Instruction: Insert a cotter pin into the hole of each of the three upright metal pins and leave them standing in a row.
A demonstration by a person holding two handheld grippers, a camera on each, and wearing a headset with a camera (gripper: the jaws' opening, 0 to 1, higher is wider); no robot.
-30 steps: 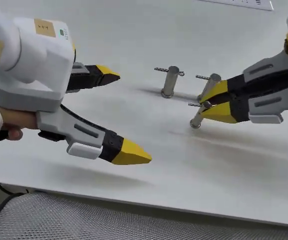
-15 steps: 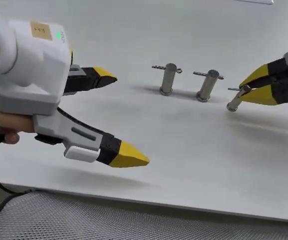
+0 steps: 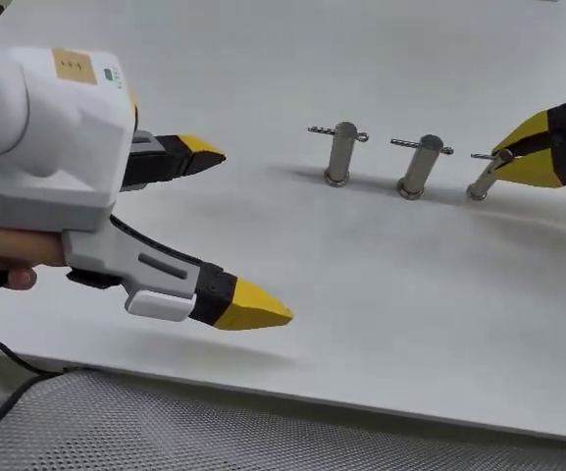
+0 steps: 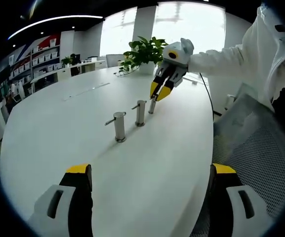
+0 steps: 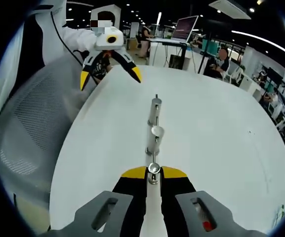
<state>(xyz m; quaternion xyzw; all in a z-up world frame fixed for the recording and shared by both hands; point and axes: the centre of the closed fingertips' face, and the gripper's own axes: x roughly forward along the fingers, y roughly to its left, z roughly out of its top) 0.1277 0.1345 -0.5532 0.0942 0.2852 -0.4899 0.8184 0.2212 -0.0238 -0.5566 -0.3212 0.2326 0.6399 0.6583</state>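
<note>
- A big white tabletop [image 3: 361,294] sits in a bright office. A green plant [image 4: 144,49] stands at its far end, and a grey mesh chair [image 3: 165,422] is next to the near edge.
- Three metal pins are in a row on the tabletop, near each other but not touching.
- The first metal pin [image 3: 340,154] and the middle metal pin [image 3: 419,167] stand up on their wide bottoms.
- The third metal pin [image 3: 484,177] is at the right end of the row. It leans over, and its bottom looks to be on the tabletop.
- Thin cotter pins [image 3: 336,131] stick out sideways near the top of each metal pin.
- The right tool [image 3: 500,164] pinches the top of the third metal pin between its two yellow tips. In the right gripper view the tips sit on both sides of the round pin top.
- The left tool [image 3: 250,234] is spread wide with nothing in it. It hangs above the tabletop on the left, well apart from the row.
- A hand [image 3: 13,257] in a white sleeve holds the left tool.
</note>
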